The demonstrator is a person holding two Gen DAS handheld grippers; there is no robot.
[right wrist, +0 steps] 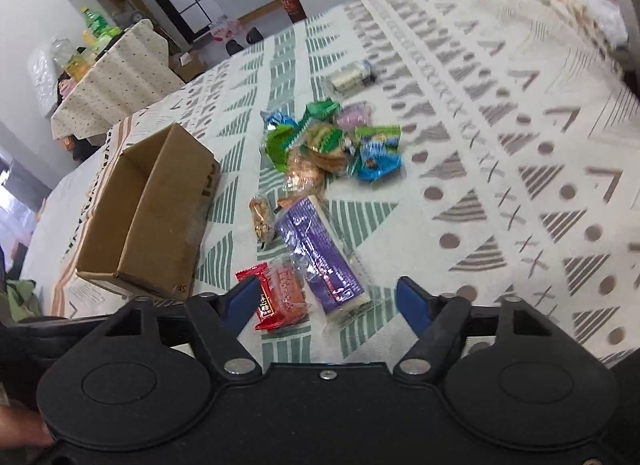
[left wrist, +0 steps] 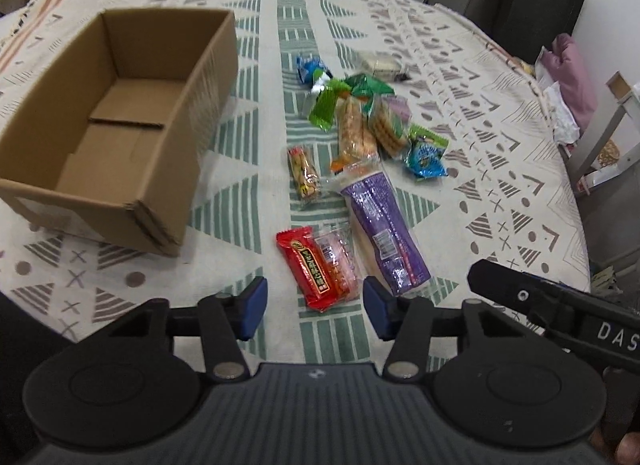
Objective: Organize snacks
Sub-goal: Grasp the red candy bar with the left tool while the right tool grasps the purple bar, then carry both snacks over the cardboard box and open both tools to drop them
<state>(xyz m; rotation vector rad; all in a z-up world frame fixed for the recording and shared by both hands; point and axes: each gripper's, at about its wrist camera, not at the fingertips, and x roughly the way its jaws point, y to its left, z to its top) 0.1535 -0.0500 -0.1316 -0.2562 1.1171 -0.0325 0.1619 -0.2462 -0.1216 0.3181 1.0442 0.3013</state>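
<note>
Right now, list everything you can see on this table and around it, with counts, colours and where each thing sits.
cardboard box: one, brown, open and empty, left part of the table.
purple packet: one, long, lying flat right of the red packet.
red packet: one, nearest the grippers, beside a clear orange-filled packet.
small peanut packet: one, clear, between box and pile.
snack pile: several green, blue and orange packets, overlapping; exact count unclear.
pale packet: one, beyond the pile.
tablecloth: one, cream with green and grey patterns.
left gripper: open, above the red packet.
right gripper: open.
</note>
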